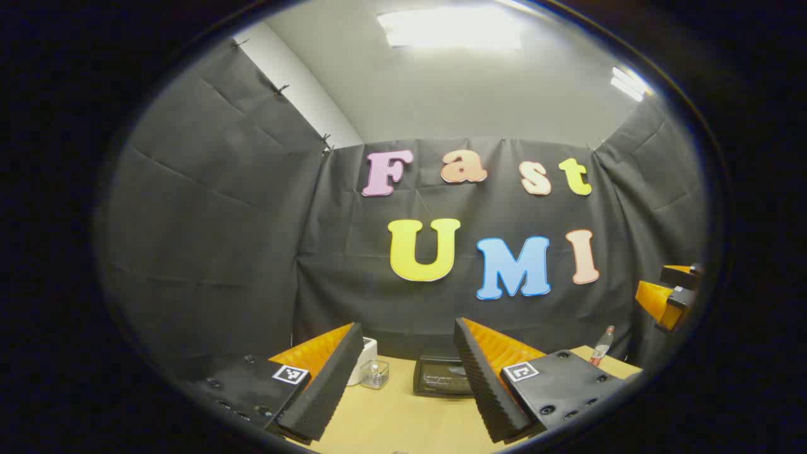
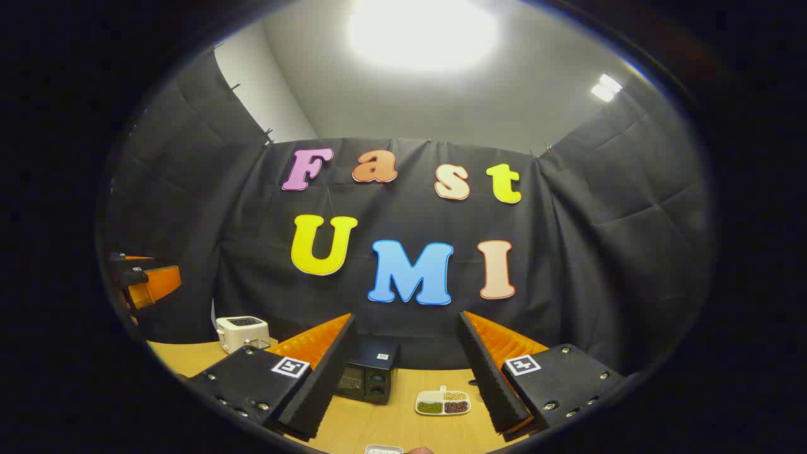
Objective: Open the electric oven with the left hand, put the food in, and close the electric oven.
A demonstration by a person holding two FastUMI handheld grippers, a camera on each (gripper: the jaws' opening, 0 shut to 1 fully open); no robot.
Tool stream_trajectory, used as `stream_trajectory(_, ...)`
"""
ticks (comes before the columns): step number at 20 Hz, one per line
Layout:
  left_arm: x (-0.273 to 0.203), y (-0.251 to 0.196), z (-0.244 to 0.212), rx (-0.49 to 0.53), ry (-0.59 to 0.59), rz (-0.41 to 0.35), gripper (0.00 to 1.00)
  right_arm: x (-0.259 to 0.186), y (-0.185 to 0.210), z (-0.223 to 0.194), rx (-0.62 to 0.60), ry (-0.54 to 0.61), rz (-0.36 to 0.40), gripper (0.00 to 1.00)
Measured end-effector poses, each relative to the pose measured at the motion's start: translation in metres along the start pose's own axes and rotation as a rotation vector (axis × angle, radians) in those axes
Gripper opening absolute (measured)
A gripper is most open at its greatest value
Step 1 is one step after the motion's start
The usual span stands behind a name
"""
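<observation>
Two grippers held high, well above the bench (image 2: 189,356), both with fingers spread wide and holding nothing: left gripper (image 1: 408,372) aimed at the electric oven (image 1: 442,376), right gripper (image 2: 406,372) looking over the same bench from the other side. Electric oven (image 2: 367,372) standing near the back of the bench, close to the cloth wall, door apparently shut. Sectioned plate of food (image 2: 443,402) lying on the bench just to the oven's right in the right gripper view, apart from it.

Step in hand, judged from the layout: bring the left gripper down to the oven door. Best done by lowering first, then approaching level with the door's top edge, fingers kept apart until the handle sits between them. Then close firmly and pull in the arc of the hinge, not straight back, so the light oven does not slide. Worth keeping the right gripper back until the door is fully down.

Hard to make out: the door handle itself, small and dark in both views. Hinge side not readable. Oven front half hidden behind a finger in the right gripper view. White toaster (image 2: 241,331), a small clear jar (image 1: 375,373) and a bottle (image 1: 601,347) at the bench edges, all tiny. Near bench edge cut off.
</observation>
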State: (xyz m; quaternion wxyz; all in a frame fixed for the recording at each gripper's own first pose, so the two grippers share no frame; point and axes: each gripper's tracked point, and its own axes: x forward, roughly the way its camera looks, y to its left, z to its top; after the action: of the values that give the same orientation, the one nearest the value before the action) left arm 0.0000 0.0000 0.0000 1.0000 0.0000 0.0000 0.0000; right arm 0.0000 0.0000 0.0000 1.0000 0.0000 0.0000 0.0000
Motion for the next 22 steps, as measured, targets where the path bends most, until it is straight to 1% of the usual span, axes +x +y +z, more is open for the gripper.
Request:
stream_trajectory(4,0.007,-0.003,-0.005,0.006,0.006,-0.007,0.99,0.003,-0.007,0.002,0.002,-0.014,-0.024,0.97)
stream_trajectory(7,0.009,-0.011,-0.004,0.013,0.002,-0.031,0.99,0.001,-0.013,0.001,-0.013,-0.016,-0.040,0.97)
stream_trajectory(12,0.012,-0.019,-0.007,0.015,0.006,-0.043,0.99,-0.001,-0.024,-0.003,0.020,-0.003,-0.063,0.96)
stream_trajectory(17,0.011,-0.022,-0.014,0.010,0.019,-0.046,0.99,0.001,-0.032,-0.002,0.000,-0.007,-0.068,0.97)
stream_trajectory(22,0.014,-0.030,-0.014,0.008,0.023,-0.049,0.99,0.003,-0.036,-0.007,-0.001,0.003,-0.054,0.97)
